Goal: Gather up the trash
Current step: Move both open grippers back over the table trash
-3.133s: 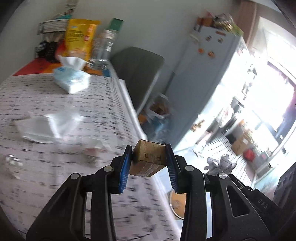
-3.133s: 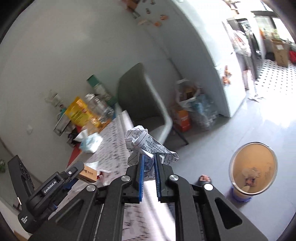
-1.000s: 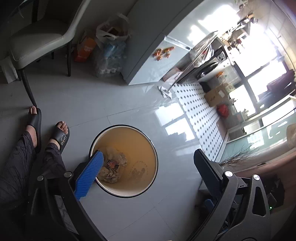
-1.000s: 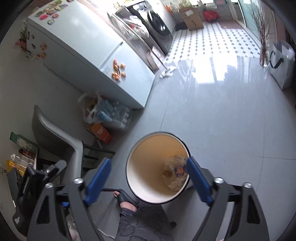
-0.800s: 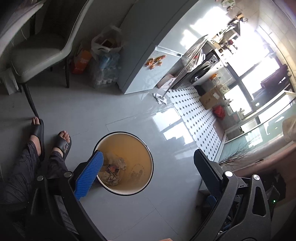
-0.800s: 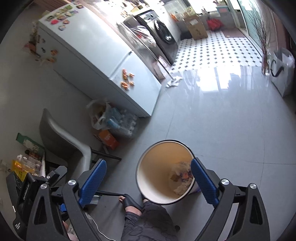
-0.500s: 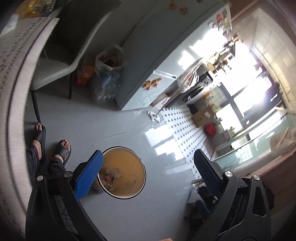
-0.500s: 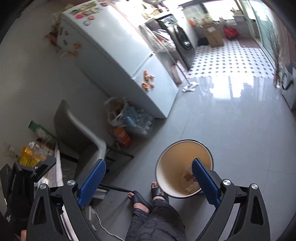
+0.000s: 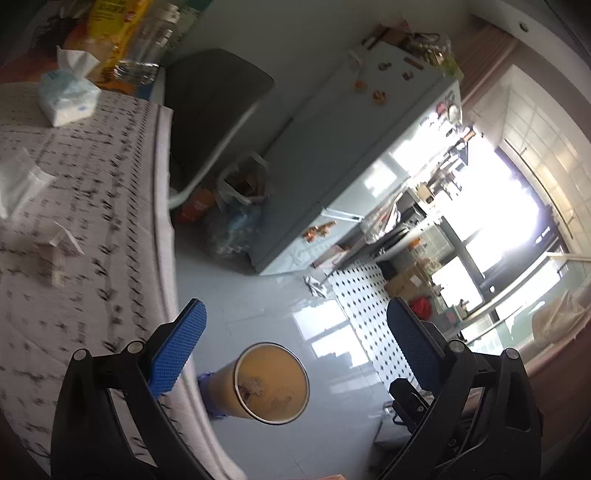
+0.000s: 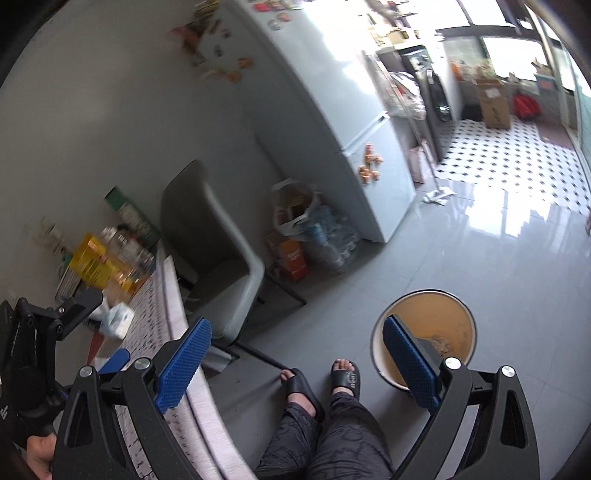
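Left wrist view: left gripper [image 9: 295, 347] has jaws wide apart w/ nothing between them. Below it, on the grey floor just beside the table edge, stands the yellow trash bin [image 9: 271, 384]; some scraps lie at its bottom, so part of the job looks done. Not all though: on the patterned tablecloth [image 9: 92, 221] a crumpled white wrapper [image 9: 20, 181] and a small folded paper scrap [image 9: 61, 240] lie loose, well apart from the bin. Both look like trash left to collect, tho blur makes it hard to say what exactly they are. The tissue pack [image 9: 68, 99] and yellow bag [image 9: 118, 22] at the far end look like keepers, not trash.

Right wrist view: right gripper [image 10: 295, 365] also spread wide, empty. The bin sits behind its right finger on the floor, crumpled bits visible inside, next to the person's sandalled feet [image 10: 321, 376]. Left gripper shows at the left frame edge over the table. Grey chair [image 10: 218, 258] stands by the table's far side.

Judgement: mid-task, both tools free for the next pickup; at least two pieces remain on the table.
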### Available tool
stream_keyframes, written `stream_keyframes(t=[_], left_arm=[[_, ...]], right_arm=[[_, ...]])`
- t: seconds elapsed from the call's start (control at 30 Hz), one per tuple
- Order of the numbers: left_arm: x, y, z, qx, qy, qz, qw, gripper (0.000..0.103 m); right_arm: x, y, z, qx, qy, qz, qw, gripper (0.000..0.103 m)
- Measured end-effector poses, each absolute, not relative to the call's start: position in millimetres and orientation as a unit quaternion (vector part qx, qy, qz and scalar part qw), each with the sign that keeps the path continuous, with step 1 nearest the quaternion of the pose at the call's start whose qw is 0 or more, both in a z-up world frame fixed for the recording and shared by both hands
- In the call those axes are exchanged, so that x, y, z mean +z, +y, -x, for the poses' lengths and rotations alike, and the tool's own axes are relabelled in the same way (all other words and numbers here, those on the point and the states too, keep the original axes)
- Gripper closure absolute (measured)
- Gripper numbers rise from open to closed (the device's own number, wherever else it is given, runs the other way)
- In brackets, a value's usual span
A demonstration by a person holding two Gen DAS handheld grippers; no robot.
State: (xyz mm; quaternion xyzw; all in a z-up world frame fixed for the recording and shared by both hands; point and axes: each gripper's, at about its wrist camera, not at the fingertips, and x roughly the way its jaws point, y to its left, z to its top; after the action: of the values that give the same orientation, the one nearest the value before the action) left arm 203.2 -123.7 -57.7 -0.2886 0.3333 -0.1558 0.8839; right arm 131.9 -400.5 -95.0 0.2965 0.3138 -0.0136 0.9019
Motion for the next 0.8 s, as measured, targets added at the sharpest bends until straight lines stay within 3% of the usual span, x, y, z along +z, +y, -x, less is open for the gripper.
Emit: stream_keyframes(t=[0.33,0.8], left_arm=[[-41.3,-8.7,-181.9,-0.069,0.296,0.273,0.913,0.006],[-70.6,139.0,-109.9,0.097,0.312,0.237,0.915,0.006]], right_arm=[[-66.8,-294.6,-167.5,0.079,0.343,-0.227,0.908,0.011],[-56.6,-149.6,-195.8,0.191,0.388,-0.157,0.888,0.011]])
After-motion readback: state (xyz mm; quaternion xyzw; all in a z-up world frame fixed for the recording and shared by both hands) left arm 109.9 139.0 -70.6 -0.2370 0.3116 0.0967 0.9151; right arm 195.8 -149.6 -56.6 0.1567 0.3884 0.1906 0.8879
